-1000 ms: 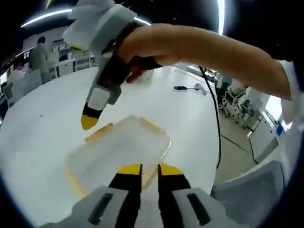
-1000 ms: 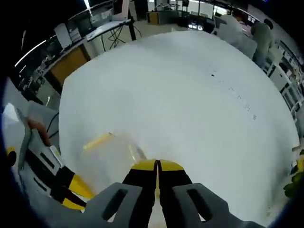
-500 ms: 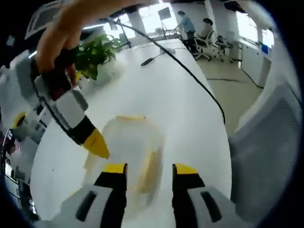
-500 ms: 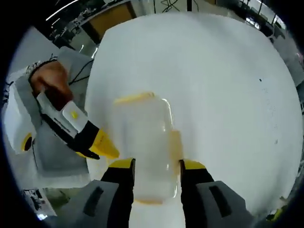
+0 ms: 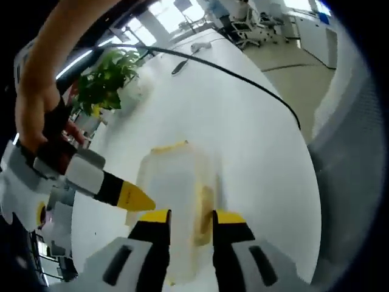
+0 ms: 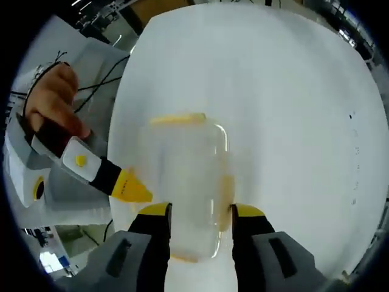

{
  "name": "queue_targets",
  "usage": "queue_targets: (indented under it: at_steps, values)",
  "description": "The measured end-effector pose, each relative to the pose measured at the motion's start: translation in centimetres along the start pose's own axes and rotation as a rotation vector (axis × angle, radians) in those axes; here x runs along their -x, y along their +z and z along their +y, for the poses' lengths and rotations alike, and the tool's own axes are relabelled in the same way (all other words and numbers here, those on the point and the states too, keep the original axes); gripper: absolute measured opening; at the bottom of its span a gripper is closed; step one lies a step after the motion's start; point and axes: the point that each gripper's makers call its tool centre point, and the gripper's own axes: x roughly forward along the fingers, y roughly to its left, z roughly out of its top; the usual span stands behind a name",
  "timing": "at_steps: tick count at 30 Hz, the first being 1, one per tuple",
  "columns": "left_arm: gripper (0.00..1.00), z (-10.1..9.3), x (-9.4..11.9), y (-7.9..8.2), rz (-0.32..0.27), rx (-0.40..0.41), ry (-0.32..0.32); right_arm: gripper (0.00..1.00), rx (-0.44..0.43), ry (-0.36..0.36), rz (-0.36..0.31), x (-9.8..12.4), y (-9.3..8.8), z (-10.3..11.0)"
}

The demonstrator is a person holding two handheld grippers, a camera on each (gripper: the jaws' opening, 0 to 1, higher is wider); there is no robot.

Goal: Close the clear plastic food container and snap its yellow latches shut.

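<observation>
The clear plastic container lies on the white table with its lid on. A yellow latch shows at its far end and another along its right side. My right gripper is open, its jaws standing either side of the container's near end. In the left gripper view the container lies just ahead of my left gripper, which is open with a yellow side latch between its jaws. The right gripper's yellow fingertip reaches the container's left edge. The left gripper's fingertip shows beside the container.
A potted plant stands at the table's far side, and a black cable runs across the table. A grey chair stands off the table's right edge. A person's hand holds the left gripper over a grey seat.
My right gripper has gone from shut to wide open around the container's near end. The left jaws have narrowed about the side latch. Both cameras have swung round the container.
</observation>
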Motion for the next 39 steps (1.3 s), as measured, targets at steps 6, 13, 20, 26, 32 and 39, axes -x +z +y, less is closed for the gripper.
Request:
queue_targets:
  at_steps: [6,13,20,26,32,39]
  values:
    - [0.22,0.15,-0.02,0.01,0.026,0.017,0.006,0.37,0.007,-0.002,-0.002,-0.05,-0.02,0.11]
    - [0.22,0.12,-0.04,-0.04,0.013,0.007,0.02,0.35,-0.002,0.009,-0.021,-0.13,-0.03,0.07]
    - [0.21,0.05,-0.17,0.04,0.061,-0.028,0.046,0.34,-0.006,0.016,0.008,-0.18,0.01,0.06]
    - [0.18,0.11,-0.32,-0.16,0.057,-0.053,0.087,0.34,-0.011,0.025,0.012,-0.22,-0.03,0.08]
    - [0.18,0.22,-0.12,-0.19,0.06,-0.067,0.085,0.34,-0.023,0.028,0.002,-0.33,-0.19,0.25]
    - [0.18,0.17,-0.18,-0.12,0.055,-0.068,0.087,0.33,-0.03,0.05,0.002,-0.32,-0.19,0.13]
